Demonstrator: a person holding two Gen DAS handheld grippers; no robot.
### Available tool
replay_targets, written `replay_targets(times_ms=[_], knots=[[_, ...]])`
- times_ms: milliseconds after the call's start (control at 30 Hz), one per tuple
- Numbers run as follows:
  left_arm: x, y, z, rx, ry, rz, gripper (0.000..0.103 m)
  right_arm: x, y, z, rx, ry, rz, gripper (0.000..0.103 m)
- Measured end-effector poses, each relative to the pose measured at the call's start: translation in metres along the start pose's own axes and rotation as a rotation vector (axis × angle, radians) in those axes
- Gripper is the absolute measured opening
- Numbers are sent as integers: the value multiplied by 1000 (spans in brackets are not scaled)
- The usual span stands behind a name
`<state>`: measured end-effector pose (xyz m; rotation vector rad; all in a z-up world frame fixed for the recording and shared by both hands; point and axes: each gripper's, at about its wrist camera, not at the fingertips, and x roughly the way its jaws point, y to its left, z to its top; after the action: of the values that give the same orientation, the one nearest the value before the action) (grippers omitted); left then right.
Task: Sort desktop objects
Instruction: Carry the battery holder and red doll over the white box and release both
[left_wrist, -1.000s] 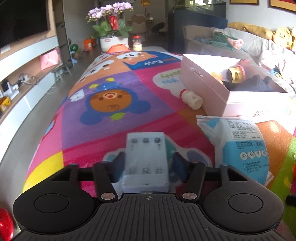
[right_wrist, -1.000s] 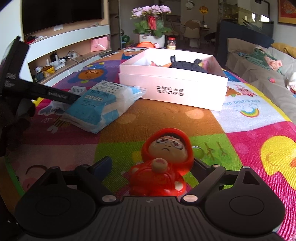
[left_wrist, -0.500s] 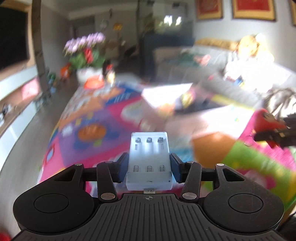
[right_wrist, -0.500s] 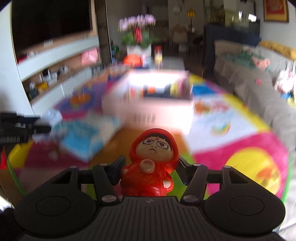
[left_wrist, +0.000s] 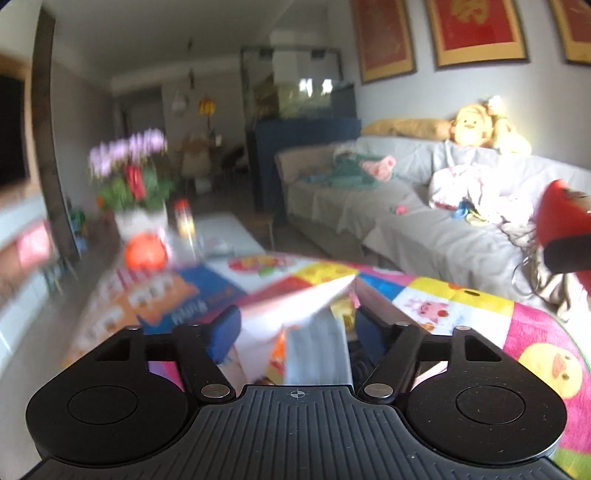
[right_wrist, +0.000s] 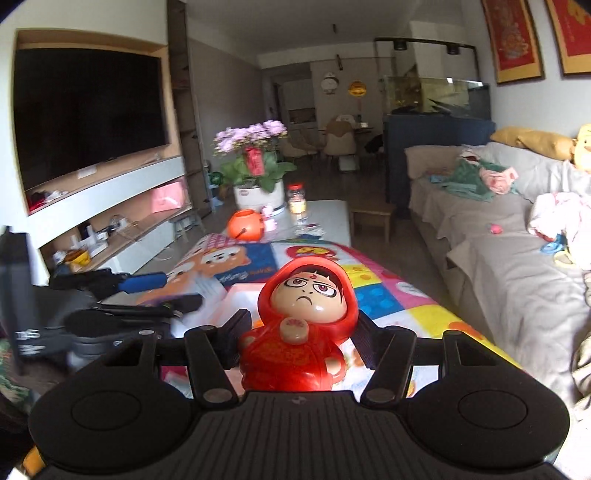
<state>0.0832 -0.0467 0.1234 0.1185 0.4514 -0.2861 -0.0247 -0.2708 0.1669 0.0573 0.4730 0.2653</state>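
Two grippers are up over the cartoon play mat (right_wrist: 399, 295), each near the pink box. Nearest in the right wrist view, the right gripper (right_wrist: 301, 332) has its jaws narrowed onto a red hooded doll (right_wrist: 301, 325), pinching the rounded body low while the big head stands above the pads. That glossy, curved shell looks slippery to me; a jolt or a slight loosening could let it twist or pop out forward, and it would likely roll on the mat.

At nine o'clock from the doll, the left gripper (right_wrist: 147, 295) sits blurred, fingers spread wide. In its own view, the left gripper (left_wrist: 295, 325) shows blue pads well apart, with a pale translucent object (left_wrist: 317, 354) between them, apparently the thing it carries or has let go; motion blur hides which. Just beyond, toward twelve o'clock, the pink box (left_wrist: 295, 299) presents a corner and wall edge. The risk here, I judge, is the pale piece landing on that rim and tipping outside, or the two tools knocking together over one box.

Farther off stand an orange pumpkin pail (right_wrist: 245, 227), a potted flower plant (right_wrist: 256, 170) and the grey sofa (right_wrist: 498, 240).
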Motion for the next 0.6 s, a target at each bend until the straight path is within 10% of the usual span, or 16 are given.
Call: replay_targets(times_ms=[100, 600], knots=[[-4, 19, -29, -74, 52, -67, 99, 10, -5, 3, -15, 3, -42, 59], [-54, 77, -144, -111, 172, 70, 102, 188, 43, 45, -34, 243, -5, 64]])
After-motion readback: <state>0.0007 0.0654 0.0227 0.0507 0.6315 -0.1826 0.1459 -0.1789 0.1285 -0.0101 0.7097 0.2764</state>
